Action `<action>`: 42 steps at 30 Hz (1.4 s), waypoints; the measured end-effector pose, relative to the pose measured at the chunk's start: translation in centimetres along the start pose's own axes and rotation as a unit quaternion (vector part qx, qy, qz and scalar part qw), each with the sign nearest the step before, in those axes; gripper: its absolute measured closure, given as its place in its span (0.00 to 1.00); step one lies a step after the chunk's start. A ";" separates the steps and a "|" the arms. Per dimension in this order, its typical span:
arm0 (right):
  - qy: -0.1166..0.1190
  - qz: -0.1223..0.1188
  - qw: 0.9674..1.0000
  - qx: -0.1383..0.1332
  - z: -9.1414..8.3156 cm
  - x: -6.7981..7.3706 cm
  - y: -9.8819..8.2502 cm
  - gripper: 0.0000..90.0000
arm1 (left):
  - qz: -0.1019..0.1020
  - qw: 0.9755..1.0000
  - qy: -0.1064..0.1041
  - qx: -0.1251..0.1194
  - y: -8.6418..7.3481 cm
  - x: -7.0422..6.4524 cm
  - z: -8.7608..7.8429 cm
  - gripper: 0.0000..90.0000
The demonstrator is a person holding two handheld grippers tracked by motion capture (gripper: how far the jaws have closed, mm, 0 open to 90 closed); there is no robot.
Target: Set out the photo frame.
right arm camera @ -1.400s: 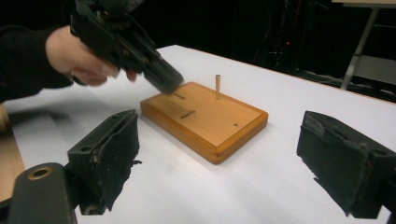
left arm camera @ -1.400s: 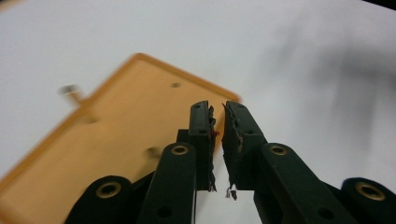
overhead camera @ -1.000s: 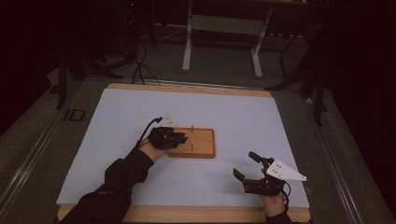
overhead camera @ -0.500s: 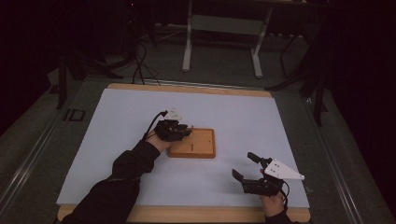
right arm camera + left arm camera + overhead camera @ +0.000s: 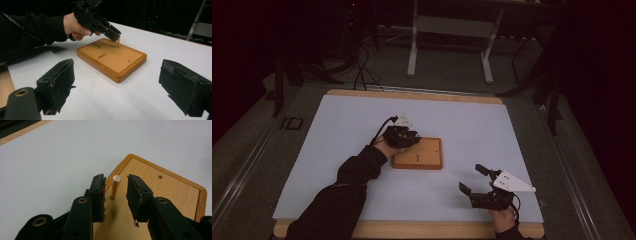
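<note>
A wooden board [image 5: 424,156] lies mid-table on the white sheet. A short brass pin [image 5: 115,187] stands upright at the board's far left corner. My left gripper [image 5: 115,180] is open, one jaw on each side of the pin with a small gap either way. The right gripper view shows the left gripper [image 5: 114,35] tilted down over the pin [image 5: 118,42]. A second pin [image 5: 101,55] lies flat on the board. My right gripper [image 5: 472,178] is open and holds nothing, near the front right of the table.
An unfilled hole [image 5: 160,177] sits near another corner of the board. The white sheet [image 5: 337,150] covers a wood-edged table [image 5: 412,231]. A metal stand [image 5: 449,30] is on the floor beyond the far edge.
My left gripper has shifted a little forward and right along the board's far left corner. The right gripper has hardly moved.
</note>
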State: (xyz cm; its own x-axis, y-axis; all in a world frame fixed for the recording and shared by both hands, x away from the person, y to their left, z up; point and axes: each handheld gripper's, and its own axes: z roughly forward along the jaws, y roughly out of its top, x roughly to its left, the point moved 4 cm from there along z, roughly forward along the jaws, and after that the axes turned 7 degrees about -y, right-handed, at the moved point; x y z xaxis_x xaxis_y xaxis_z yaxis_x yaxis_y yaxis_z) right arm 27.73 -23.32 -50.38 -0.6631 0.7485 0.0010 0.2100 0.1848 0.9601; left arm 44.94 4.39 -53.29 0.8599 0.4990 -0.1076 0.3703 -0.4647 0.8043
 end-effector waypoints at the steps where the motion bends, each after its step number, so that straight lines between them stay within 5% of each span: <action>1: 0.000 0.001 1.000 0.000 0.0 0.0 0.0 0.14 | 0.005 1.000 0.000 0.001 0.1 -0.1 0.1 0.79; 9: 0.001 -0.001 1.000 0.002 0.0 0.0 0.0 0.14 | 0.009 1.000 0.004 0.006 0.3 -0.2 0.3 0.90; 27: 0.000 0.000 1.000 0.003 0.0 -0.1 0.0 0.14 | 0.023 1.000 -0.010 0.004 0.2 0.3 0.3 0.92; 42: 0.007 -0.010 1.000 0.013 0.1 0.1 0.6 0.14 | 0.009 0.998 -0.028 0.047 1.1 0.9 0.6 0.94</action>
State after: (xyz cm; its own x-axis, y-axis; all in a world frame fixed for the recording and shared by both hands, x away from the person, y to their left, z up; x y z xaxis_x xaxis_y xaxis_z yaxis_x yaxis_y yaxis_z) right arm 27.86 -23.06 -49.85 -0.6772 0.7357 -0.0142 0.2149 0.2161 0.9524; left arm 46.31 3.89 -52.87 0.8841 0.4495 -0.1277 0.3832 -0.5409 0.7487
